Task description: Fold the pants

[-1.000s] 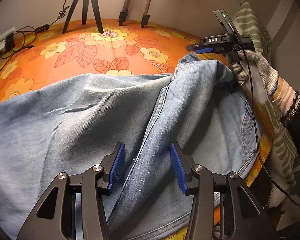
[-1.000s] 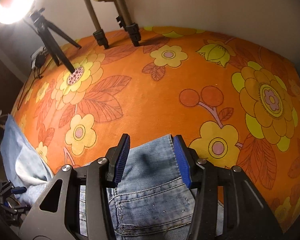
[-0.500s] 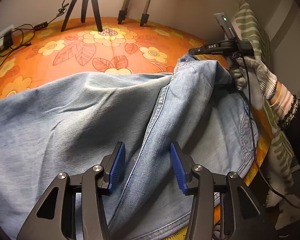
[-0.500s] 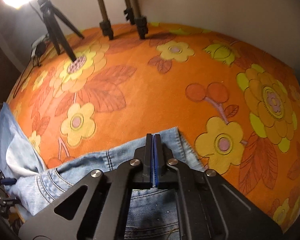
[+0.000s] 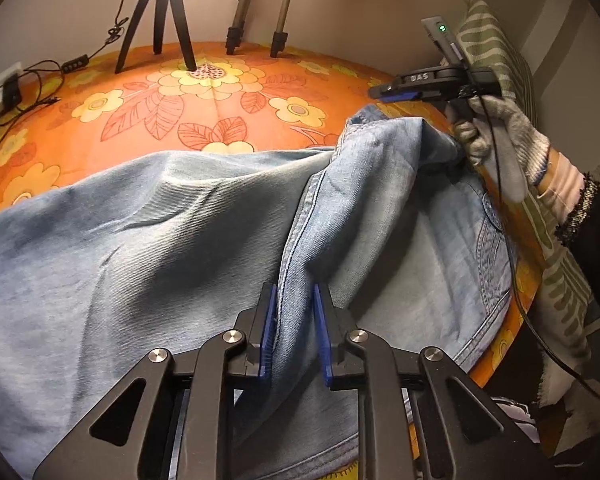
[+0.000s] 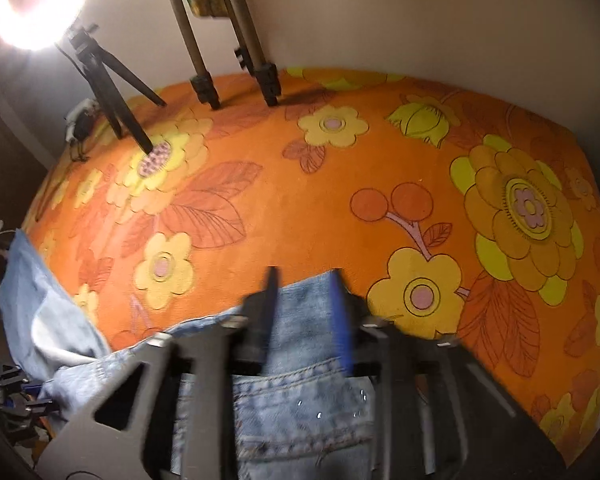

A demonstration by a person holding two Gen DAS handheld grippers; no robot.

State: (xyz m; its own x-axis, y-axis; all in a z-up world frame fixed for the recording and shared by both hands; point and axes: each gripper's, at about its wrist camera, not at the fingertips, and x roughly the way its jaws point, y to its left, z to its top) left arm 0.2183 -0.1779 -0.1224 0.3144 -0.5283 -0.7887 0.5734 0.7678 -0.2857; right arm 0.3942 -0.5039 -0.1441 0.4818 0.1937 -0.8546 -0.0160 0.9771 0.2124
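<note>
Clamping the left tongs [image 5: 295, 330] on a raised seam ridge of the pants [image 5: 140, 240], spread over the orange flowered cover [image 5: 220, 92].

Losing the legs past the left edge of the left wrist view, and the near edge under the black tong arms. Smearing the right tongs [image 6: 304, 304] with motion blur in the right wrist view, yet showing the blue pads apart, straddling a waistband corner without pressing it. Hiding much of the denim there behind those arms. Running the long axis left to right across the left wrist view: legs toward the left, waistband toward the upper right, seam climbing from bottom centre toward the gloved right hand [image 5: 496, 132]. Filling the gap between the left pads with denim.
</note>
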